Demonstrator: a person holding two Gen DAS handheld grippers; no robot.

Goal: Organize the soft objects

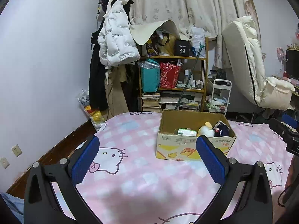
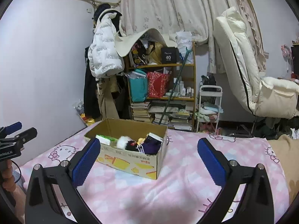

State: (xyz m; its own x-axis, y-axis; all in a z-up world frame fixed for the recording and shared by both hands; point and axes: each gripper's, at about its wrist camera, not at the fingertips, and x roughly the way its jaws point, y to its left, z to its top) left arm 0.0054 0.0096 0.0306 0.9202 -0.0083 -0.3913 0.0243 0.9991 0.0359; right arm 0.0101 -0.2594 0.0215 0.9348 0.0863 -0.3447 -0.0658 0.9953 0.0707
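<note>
The left gripper (image 1: 147, 147) is wide open with nothing in it. The right gripper (image 2: 149, 149) is wide open too, and empty. Both hang over the pink cat blanket (image 1: 130, 177). Farther off, at about 1 o'clock from the left gripper, sits the cardboard box (image 1: 188, 145). Inside it lie a green pack (image 1: 186, 132), a fluffy toy (image 1: 205, 129) and dark cloth things (image 1: 222, 129). Behind stands a messy shelf (image 1: 173, 78).

left gripper (image 1: 147, 152) fingers wide apart, cardboard box (image 1: 194, 145) w/ plushies ahead.

Matt cardboard box (image 1: 194, 145) on soft pink fleecy bedspread (image 1: 140, 177); ribbed blue fingers (image 1: 86, 160).
</note>
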